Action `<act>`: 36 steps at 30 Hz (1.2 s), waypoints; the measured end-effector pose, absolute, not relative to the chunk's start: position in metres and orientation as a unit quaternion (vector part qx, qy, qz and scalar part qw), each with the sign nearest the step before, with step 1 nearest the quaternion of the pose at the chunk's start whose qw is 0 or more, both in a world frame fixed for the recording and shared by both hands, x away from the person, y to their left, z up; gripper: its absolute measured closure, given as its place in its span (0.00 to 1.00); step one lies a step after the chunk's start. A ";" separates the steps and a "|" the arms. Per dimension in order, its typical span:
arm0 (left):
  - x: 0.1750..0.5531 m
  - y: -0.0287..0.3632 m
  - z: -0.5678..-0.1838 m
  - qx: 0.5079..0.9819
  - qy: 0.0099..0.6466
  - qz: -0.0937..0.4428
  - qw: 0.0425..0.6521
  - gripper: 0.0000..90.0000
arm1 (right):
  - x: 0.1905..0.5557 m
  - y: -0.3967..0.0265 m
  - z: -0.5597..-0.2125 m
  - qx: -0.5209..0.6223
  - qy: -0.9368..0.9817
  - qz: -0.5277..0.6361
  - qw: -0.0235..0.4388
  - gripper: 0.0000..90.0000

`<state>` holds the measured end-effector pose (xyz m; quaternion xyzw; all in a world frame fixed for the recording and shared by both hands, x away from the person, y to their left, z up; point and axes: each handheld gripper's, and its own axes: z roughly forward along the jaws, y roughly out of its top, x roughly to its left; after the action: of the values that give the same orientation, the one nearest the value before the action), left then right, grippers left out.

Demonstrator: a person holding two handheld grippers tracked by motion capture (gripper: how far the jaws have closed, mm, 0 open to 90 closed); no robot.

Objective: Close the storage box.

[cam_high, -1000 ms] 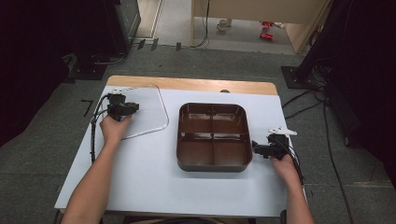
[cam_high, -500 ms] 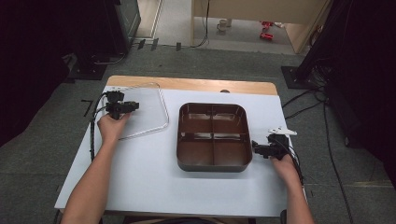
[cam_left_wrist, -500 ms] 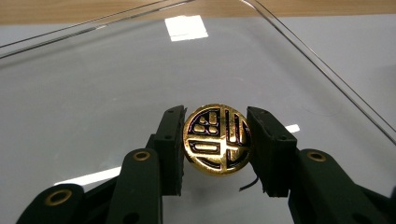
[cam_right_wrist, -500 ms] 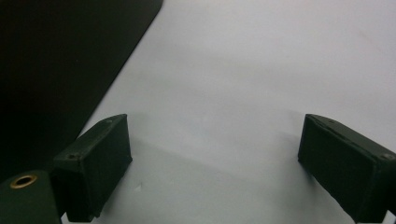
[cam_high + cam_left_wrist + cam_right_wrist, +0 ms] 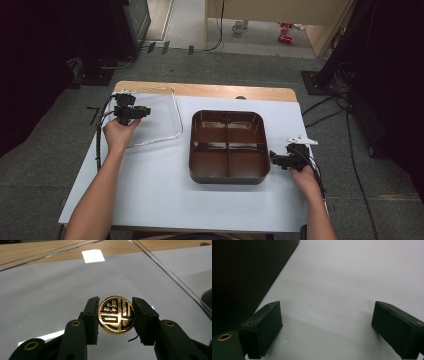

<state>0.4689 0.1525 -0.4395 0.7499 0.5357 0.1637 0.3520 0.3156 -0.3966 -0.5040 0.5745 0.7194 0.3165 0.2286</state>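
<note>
**A:** High view first: the left gripper [image 5: 129, 111] sits over the clear, thin-walled rectangular plastic lid [image 5: 167, 131] at the far-left part of the white table [image 5: 165, 192]. The lid lies flat, long axis running roughly left to right across the table, just beside the dark brown square plastic tray with four compartments [image 5: 227, 146].

**B:** Anything in the tray?

**A:** All four compartments look bare from above, just shiny brown bottoms. The tray sits about mid-table, with the right gripper [image 5: 283, 161] just off its near-right corner.

**B:** What are the tongs doing?

**A:** In the left gripper view the left gripper [image 5: 116, 315] has its jaws pinched on a round gold-and-black emblem knob [image 5: 116, 315], one pad on each side of it. The disc faces the camera, upright-ish, and the clear lid's surface spreads out behind it, its raised edge running off to the upper right. Can't tell how the knob joins the lid.

**B:** And the right one?

**A:** The right gripper view has the right gripper [image 5: 327, 325] with jaws spread wide, plain white tabletop between them, and the tray's dark wall [image 5: 242, 277] at the left.
</note>
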 end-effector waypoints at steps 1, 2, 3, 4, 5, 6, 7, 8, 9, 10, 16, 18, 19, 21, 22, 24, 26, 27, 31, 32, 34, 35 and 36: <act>0.468 0.152 -0.438 0.750 0.535 0.163 0.352 0.66 | 0.316 -0.397 -0.504 0.574 0.719 0.316 0.229 0.10; 0.466 0.152 -0.435 0.750 0.535 0.163 0.353 0.66 | 0.316 -0.397 -0.504 0.574 0.719 0.316 0.229 0.10; 0.465 0.152 -0.433 0.749 0.535 0.162 0.355 0.66 | 0.316 -0.397 -0.504 0.574 0.719 0.317 0.229 0.10; 0.464 0.152 -0.431 0.749 0.535 0.160 0.356 0.66 | 0.316 -0.397 -0.504 0.574 0.720 0.316 0.229 0.10; 0.462 0.151 -0.428 0.749 0.535 0.157 0.357 0.66 | 0.316 -0.397 -0.504 0.574 0.719 0.317 0.229 0.10; 0.459 0.150 -0.425 0.751 0.533 0.151 0.360 0.66 | 0.316 -0.397 -0.504 0.574 0.719 0.316 0.229 0.10; 0.458 0.149 -0.423 0.752 0.531 0.149 0.361 0.66 | 0.316 -0.397 -0.504 0.574 0.719 0.317 0.229 0.10; 0.458 0.149 -0.423 0.752 0.531 0.149 0.361 0.66 | 0.316 -0.397 -0.504 0.574 0.720 0.316 0.229 0.10; 0.456 0.148 -0.421 0.753 0.530 0.145 0.362 0.66 | 0.316 -0.397 -0.504 0.574 0.720 0.316 0.229 0.10; 0.455 0.147 -0.420 0.754 0.529 0.143 0.362 0.66 | 0.316 -0.397 -0.504 0.574 0.719 0.316 0.229 0.10; 0.447 0.143 -0.410 0.755 0.526 0.134 0.367 0.66 | 0.316 -0.397 -0.504 0.574 0.719 0.317 0.229 0.10; 0.444 0.142 -0.407 0.757 0.524 0.133 0.367 0.66 | 0.316 -0.397 -0.504 0.574 0.720 0.317 0.229 0.10; 0.439 0.139 -0.403 0.757 0.523 0.134 0.368 0.66 | 0.316 -0.397 -0.504 0.574 0.719 0.316 0.229 0.10; 0.437 0.137 -0.401 0.758 0.521 0.135 0.368 0.66 | 0.316 -0.397 -0.504 0.574 0.719 0.317 0.229 0.10; 0.433 0.134 -0.398 0.760 0.518 0.135 0.370 0.66 | 0.316 -0.397 -0.504 0.574 0.720 0.316 0.229 0.10; 0.430 0.132 -0.396 0.761 0.516 0.133 0.370 0.66 | 0.316 -0.397 -0.504 0.574 0.720 0.316 0.229 0.10; 0.426 0.128 -0.393 0.762 0.512 0.130 0.375 0.66 | 0.316 -0.397 -0.504 0.574 0.720 0.317 0.229 0.10; 0.424 0.126 -0.392 0.762 0.510 0.129 0.377 0.66 | 0.316 -0.397 -0.504 0.574 0.720 0.317 0.229 0.10; 0.416 0.116 -0.389 0.766 0.501 0.130 0.381 0.66 | 0.316 -0.397 -0.504 0.574 0.720 0.317 0.229 0.10; 0.414 0.113 -0.388 0.767 0.499 0.130 0.382 0.66 | 0.316 -0.397 -0.504 0.574 0.720 0.317 0.228 0.10; 0.410 0.108 -0.388 0.770 0.495 0.132 0.381 0.66 | 0.316 -0.397 -0.504 0.574 0.720 0.317 0.228 0.10; 0.409 0.105 -0.387 0.771 0.492 0.133 0.381 0.66 | 0.316 -0.397 -0.504 0.574 0.720 0.317 0.228 0.10; 0.407 0.102 -0.387 0.772 0.491 0.134 0.381 0.66 | 0.316 -0.397 -0.504 0.574 0.720 0.317 0.228 0.10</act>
<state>0.4068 0.1015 -0.3871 0.7719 0.4915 0.1336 0.3805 0.3157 -0.3968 -0.5040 0.5740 0.7197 0.3167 0.2284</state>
